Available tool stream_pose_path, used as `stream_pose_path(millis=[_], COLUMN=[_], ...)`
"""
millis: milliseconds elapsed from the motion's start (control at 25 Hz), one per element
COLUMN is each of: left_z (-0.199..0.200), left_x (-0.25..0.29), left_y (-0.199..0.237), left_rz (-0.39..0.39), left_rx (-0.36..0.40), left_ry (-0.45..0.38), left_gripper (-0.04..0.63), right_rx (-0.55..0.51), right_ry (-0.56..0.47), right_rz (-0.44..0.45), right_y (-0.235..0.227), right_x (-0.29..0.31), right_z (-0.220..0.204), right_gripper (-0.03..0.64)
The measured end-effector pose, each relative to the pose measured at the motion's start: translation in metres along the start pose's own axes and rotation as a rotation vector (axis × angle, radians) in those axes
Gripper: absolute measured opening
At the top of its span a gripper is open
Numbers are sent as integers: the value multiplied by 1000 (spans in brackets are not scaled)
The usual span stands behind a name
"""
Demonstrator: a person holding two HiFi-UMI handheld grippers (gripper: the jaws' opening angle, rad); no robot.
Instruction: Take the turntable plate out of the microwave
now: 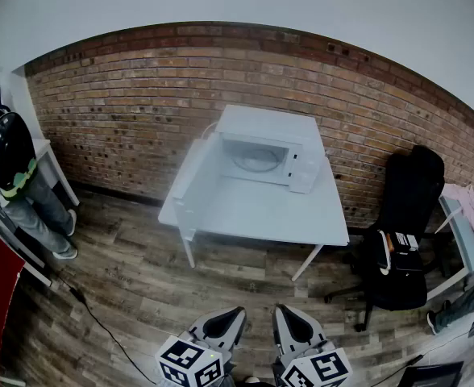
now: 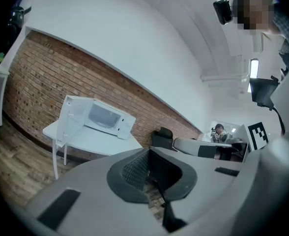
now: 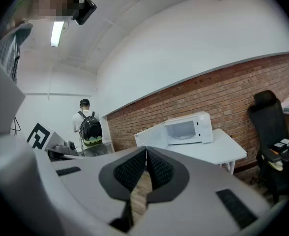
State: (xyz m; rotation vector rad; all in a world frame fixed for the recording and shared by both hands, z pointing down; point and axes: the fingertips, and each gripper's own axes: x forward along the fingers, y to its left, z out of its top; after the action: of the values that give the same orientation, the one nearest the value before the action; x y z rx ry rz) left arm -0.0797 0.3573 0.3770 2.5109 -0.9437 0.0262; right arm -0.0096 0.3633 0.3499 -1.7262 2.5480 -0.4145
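While left hand-held gripper point(image 1: 237, 313) and right hand-held gripper point(image 1: 282, 311) sit closed, turntable plate point(image 1: 257, 161) inside open microwave point(image 1: 265, 127)

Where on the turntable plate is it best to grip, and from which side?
Probably its front rim, coming level through the open front of the microwave. The plate lies flat inside, walled behind and at both sides; the door stands swung out to the left.
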Motion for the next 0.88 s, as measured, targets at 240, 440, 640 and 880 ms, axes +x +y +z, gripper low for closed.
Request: stream_pose_path(millis=[240,440,640,880], left_z=[-2,-3,-3,-1], left_x=[1,0,0,-8], left_y=[0,0,3,10], left_rz=[-5,-10,-19,-34], left_rx=[-2,-4,-8,10], left_ry=[4,13,14,19], left_gripper=[9,9,9,9], right_rx=[16,27,35,61], right_ry=[0,4,3,-3], right_rz=[10,3,-11,-44], right_y=[2,1,2,7], right_x=[1,1,2,5], right_z=[-2,-4,-6,-9], right_gripper=[18,20,20,20])
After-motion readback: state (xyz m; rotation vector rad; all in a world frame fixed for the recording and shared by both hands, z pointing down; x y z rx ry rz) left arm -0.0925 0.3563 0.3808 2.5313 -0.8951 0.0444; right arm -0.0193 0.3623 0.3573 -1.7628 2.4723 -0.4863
